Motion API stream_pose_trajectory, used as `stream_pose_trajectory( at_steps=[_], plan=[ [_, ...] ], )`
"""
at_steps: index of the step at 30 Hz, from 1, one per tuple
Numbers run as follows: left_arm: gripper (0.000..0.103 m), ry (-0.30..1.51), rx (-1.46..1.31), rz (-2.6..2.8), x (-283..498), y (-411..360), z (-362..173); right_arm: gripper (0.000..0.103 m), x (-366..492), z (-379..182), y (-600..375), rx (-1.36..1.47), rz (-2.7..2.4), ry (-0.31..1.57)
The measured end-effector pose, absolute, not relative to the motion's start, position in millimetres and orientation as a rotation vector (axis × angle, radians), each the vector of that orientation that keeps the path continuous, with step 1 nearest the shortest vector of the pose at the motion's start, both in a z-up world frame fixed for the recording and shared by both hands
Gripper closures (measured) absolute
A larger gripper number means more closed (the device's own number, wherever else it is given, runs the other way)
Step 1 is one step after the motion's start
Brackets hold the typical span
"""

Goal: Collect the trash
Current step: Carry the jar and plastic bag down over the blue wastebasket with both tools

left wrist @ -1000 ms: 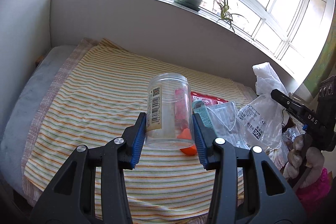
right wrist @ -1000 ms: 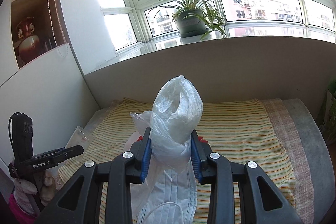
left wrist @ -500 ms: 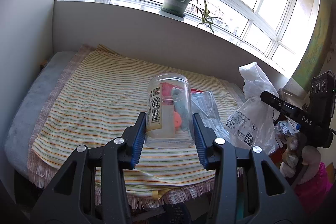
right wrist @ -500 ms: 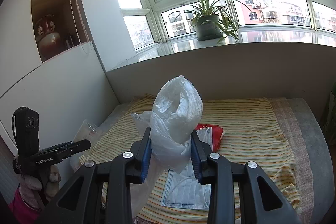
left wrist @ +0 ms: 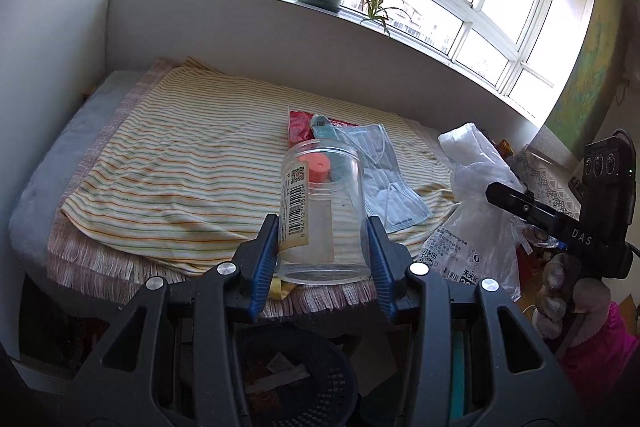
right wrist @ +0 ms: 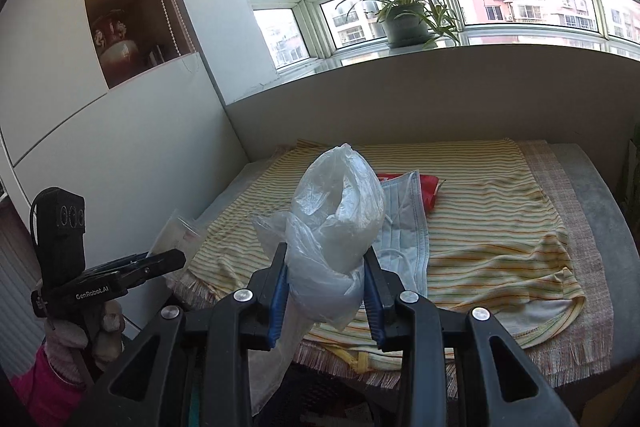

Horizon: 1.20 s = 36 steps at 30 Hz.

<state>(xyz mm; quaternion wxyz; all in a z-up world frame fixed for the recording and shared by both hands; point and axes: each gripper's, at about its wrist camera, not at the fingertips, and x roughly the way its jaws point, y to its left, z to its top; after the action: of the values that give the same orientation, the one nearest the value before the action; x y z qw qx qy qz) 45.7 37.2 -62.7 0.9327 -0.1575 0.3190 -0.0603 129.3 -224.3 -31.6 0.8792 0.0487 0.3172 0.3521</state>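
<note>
The left tongs [left wrist: 323, 245] clamp a clear plastic jar [left wrist: 322, 211] above the striped bed [left wrist: 180, 179] edge, over a dark basket [left wrist: 320, 383]. The right tongs [right wrist: 325, 281] pinch a crumpled plastic bag [right wrist: 336, 223] near the same edge.

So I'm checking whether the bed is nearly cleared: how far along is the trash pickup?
Partly done. In hand: the left gripper clamps a clear plastic jar, and the right gripper clamps a crumpled plastic bag, both near the bed's front edge, above a dark mesh bin that already holds some scraps. Left on the striped sheet: a face mask and a red wrapper.
</note>
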Motion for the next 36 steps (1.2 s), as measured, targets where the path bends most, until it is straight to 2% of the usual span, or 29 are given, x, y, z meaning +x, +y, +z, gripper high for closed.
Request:
stream_pose_trajectory(
  at_steps=[16, 36],
  plan=[
    [0.060, 0.788, -0.363, -0.118, -1.3, 25.7, -128.0, 0.069, 77.0, -84.7, -215.9, 0.056, 0.788, 0.778],
    [0.060, 0.989, -0.390, -0.127, -11.1, -1.7, -211.8, 0.069, 44.2, -164.6, -206.3, 0.011, 0.795, 0.968]
  ],
)
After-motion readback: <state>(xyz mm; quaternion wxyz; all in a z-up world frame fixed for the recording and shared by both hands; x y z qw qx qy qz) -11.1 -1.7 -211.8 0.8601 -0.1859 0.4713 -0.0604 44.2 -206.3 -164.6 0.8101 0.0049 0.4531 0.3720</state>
